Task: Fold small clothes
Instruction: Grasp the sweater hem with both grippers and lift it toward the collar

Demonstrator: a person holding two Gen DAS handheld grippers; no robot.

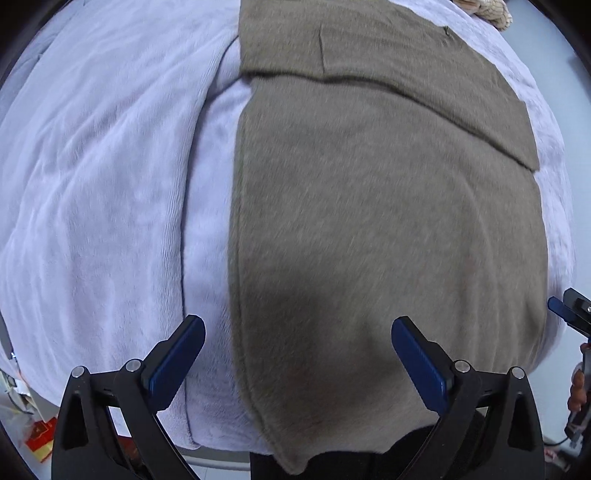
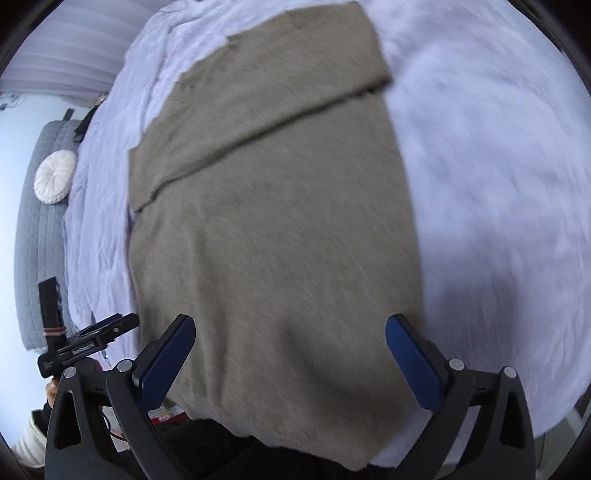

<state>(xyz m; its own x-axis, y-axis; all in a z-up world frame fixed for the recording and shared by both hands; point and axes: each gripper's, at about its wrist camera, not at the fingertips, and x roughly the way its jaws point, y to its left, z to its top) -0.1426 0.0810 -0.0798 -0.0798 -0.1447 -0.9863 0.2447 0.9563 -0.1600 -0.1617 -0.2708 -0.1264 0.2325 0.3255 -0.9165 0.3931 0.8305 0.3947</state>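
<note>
A taupe knit garment (image 1: 388, 221) lies flat on a pale lavender blanket (image 1: 103, 184), with one part folded across its far end. It also shows in the right wrist view (image 2: 273, 229). My left gripper (image 1: 298, 332) is open and empty above the garment's near left edge. My right gripper (image 2: 290, 330) is open and empty above the garment's near end, which hangs over the bed edge. The right gripper's tip shows at the right edge of the left wrist view (image 1: 570, 310). The left gripper shows at the left of the right wrist view (image 2: 92, 336).
The blanket (image 2: 480, 166) covers a bed. A grey quilted headboard (image 2: 33, 229) with a round white cushion (image 2: 55, 176) is at the left. A beige knitted item (image 1: 487, 11) lies at the far right. Red and yellow clutter (image 1: 40, 435) lies on the floor.
</note>
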